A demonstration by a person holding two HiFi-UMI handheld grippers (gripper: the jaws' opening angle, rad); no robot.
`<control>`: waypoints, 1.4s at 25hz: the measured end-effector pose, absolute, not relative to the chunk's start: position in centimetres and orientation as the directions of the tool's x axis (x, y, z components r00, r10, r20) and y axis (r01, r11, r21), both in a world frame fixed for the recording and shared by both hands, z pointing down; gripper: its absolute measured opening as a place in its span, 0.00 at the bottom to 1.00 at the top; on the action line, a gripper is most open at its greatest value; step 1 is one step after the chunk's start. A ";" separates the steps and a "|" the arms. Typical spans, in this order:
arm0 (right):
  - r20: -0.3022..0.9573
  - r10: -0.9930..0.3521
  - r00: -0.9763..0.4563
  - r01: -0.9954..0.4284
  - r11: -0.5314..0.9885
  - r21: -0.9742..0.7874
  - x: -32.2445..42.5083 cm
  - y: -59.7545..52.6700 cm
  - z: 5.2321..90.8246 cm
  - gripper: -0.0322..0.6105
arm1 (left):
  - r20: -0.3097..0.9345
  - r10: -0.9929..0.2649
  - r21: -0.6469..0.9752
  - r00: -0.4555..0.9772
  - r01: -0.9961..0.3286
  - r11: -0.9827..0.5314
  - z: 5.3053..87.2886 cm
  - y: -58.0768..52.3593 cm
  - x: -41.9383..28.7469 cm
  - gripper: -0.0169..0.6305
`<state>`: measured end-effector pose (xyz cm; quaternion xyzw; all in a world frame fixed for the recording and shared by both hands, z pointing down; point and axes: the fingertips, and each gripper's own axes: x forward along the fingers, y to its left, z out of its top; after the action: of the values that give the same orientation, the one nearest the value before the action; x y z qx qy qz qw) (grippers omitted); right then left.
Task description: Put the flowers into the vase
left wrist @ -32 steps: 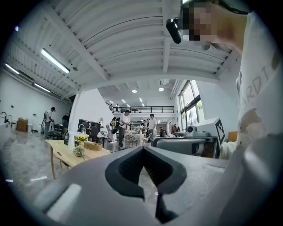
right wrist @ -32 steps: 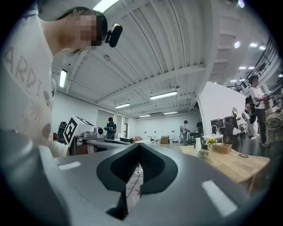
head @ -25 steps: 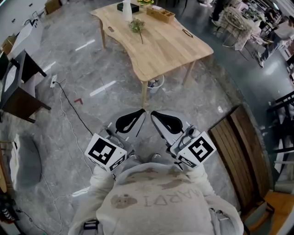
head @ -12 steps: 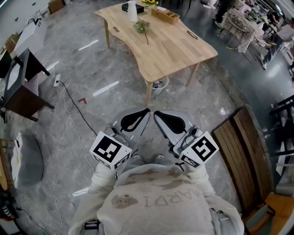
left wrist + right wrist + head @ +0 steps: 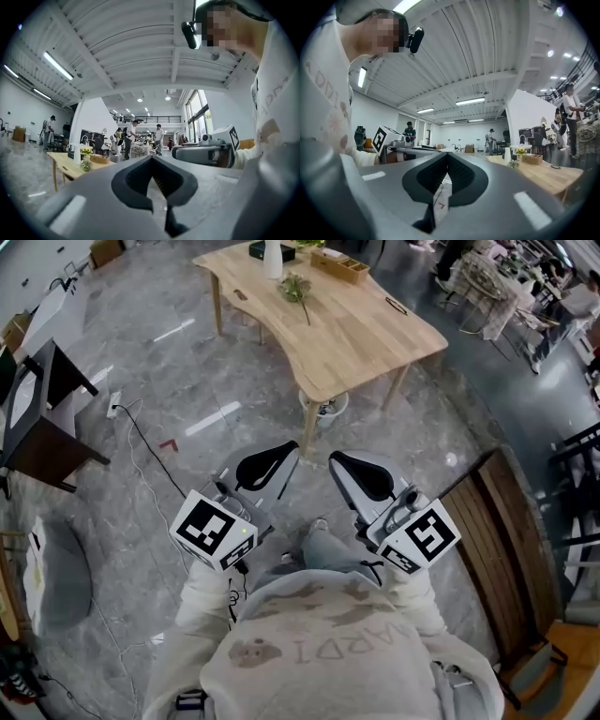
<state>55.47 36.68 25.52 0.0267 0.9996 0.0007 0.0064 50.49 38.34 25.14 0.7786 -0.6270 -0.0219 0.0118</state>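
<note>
Both hand-held grippers clenched and empty, well short of the tabletop.

Head view: the left hand-held gripper (image 5: pixel 286 454) and right hand-held gripper (image 5: pixel 337 463) are hanging well apart from the tabletop (image 5: pixel 366 334), where the flowers (image 5: pixel 296 289) are lying near the vase (image 5: pixel 273 257). Left gripper view: its jaws are meeting on nothing. Right gripper view: its jaws are pressing together, empty.

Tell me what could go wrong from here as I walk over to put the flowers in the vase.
1. A black cable trails across the floor on your left; it could catch a foot on the way to the table.
2. The vase is tall, narrow and near the table's far edge; reaching over the flowers could tip it.
3. The left gripper and right gripper are shut; unopened, they would just shove the stems.
</note>
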 end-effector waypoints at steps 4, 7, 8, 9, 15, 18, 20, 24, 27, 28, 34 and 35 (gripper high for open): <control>-0.014 0.059 -0.998 0.059 0.998 -0.003 53.9 36.0 25.7 0.09 | -0.033 -0.976 0.049 0.213 -0.975 -0.215 25.2 37.6 48.8 0.03; -0.009 0.071 -0.997 0.071 0.997 -0.003 52.5 34.8 26.0 0.10 | -0.019 -0.980 0.038 0.196 -0.980 -0.197 25.5 36.4 47.4 0.03; -0.010 0.073 -0.997 0.073 0.997 -0.005 51.9 34.2 26.1 0.11 | -0.013 -0.982 0.034 0.191 -0.981 -0.191 25.7 35.9 46.8 0.03; -0.009 0.075 -0.997 0.075 0.997 -0.008 51.2 33.5 26.3 0.11 | -0.008 -0.982 0.032 0.187 -0.982 -0.187 25.9 35.3 46.2 0.03; 0.004 0.092 -0.996 0.092 0.996 -0.013 46.0 28.7 26.8 0.15 | 0.013 -0.984 0.035 0.175 -0.984 -0.175 26.4 31.1 41.7 0.03; 0.007 0.109 -0.994 0.108 0.994 -0.020 43.4 26.0 26.8 0.15 | 0.014 -0.985 0.034 0.171 -0.985 -0.170 26.3 28.5 39.3 0.03; 0.009 0.123 -0.992 0.123 0.992 -0.022 41.7 24.2 26.7 0.15 | 0.013 -0.985 0.026 0.173 -0.985 -0.172 26.2 26.5 37.8 0.03; 0.001 0.143 -0.990 0.142 0.989 -0.035 39.1 20.2 26.5 0.15 | 0.025 -0.986 0.026 0.163 -0.986 -0.163 25.8 22.4 35.4 0.03; 0.001 0.164 -0.987 0.164 0.986 -0.029 37.5 17.6 26.5 0.13 | 0.033 -0.987 0.020 0.156 -0.988 -0.155 25.8 19.6 33.8 0.03; -0.001 0.170 -0.986 0.170 0.985 -0.025 37.1 16.9 26.4 0.13 | 0.033 -0.988 0.018 0.152 -0.988 -0.152 25.7 18.8 33.3 0.03; -0.006 0.174 -0.985 0.174 0.984 -0.033 35.4 13.0 26.7 0.10 | 0.024 -0.992 0.018 0.123 -0.992 -0.123 25.6 15.4 31.2 0.03; -0.008 0.173 -0.985 0.173 0.984 -0.038 35.2 12.6 26.7 0.10 | 0.031 -0.992 0.015 0.121 -0.993 -0.120 25.7 15.1 31.0 0.03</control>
<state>35.22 12.59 26.72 0.0867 0.9961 -0.0192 0.0024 30.98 15.05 25.69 0.7484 -0.6630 0.0068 0.0157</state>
